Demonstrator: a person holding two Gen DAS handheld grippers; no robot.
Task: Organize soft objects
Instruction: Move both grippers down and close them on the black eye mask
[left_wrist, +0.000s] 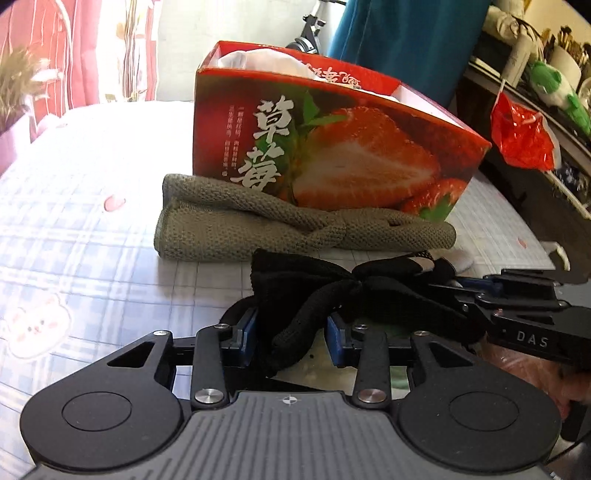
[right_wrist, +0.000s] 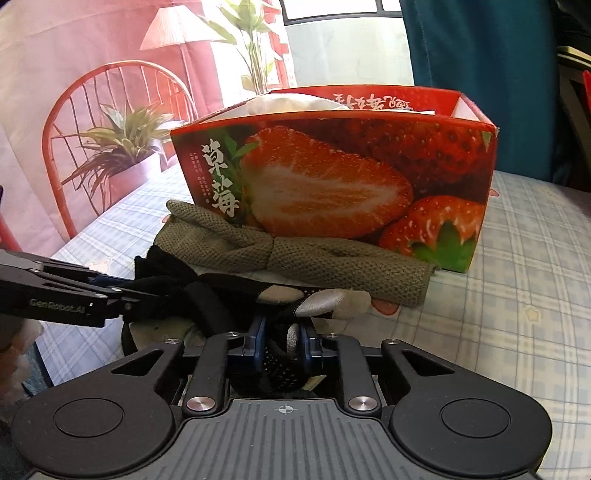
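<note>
Two grippers share one black glove (left_wrist: 325, 291), which lies bunched at the lower middle of both views on the checked cloth (left_wrist: 92, 229). Its long axis runs roughly left to right across each frame, with the grey fingertips (right_wrist: 328, 299) pointing toward the right of the frame in the right wrist view. The left gripper (left_wrist: 291, 332) is clamped on a dark fold at one end of the glove; the right gripper (right_wrist: 282, 339) is pinched tight on the dotted fabric near the fingertip end. Just behind the glove, lying parallel to it, an olive knitted cloth (left_wrist: 258, 225) stretches across the frame and touches the foot of the strawberry box (left_wrist: 332, 147). That box stands upright behind, blocking the way further back, with white material (left_wrist: 266, 59) showing inside its open top. One red bag (left_wrist: 524, 136) hangs at right.
</note>
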